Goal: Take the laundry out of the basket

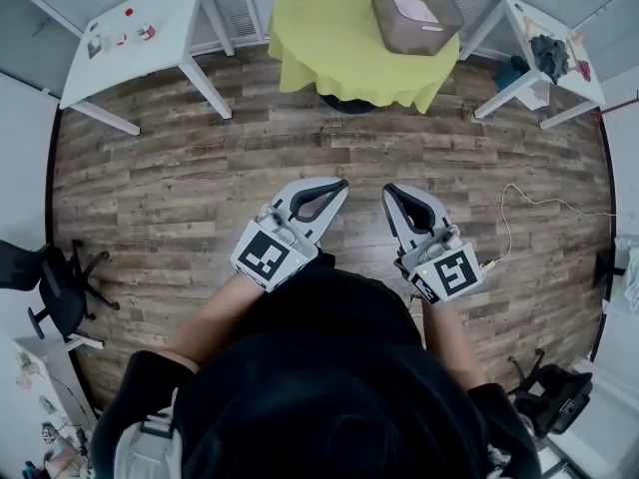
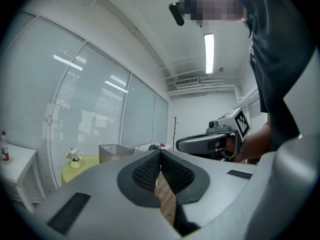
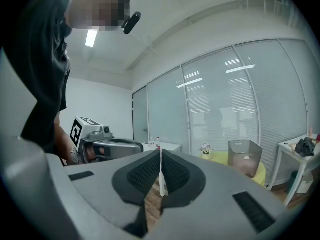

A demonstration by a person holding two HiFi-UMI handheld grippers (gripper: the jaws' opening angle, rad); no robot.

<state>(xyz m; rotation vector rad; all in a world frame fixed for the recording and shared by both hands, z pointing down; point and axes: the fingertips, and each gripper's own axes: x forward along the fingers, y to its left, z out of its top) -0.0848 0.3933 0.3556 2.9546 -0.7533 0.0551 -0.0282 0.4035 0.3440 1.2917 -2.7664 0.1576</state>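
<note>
You stand over a matt, grainy wood-plank floor (image 1: 180, 198). Beyond it, a smooth yellow-green tablecloth (image 1: 329, 53) carries a grey, matt plastic basket (image 1: 411, 38) of soft pink laundry (image 1: 414, 6).

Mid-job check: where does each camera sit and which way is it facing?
Head view: on the person's head, facing steeply down at floor, forearms, left tongs and right tongs.
Left gripper view: on the left tongs, along their shut jaws; right tongs and hand at right.
Right gripper view: on the right tongs, along shut jaws; left tongs at left.
Shared: all show the basket on the yellow table.
</note>
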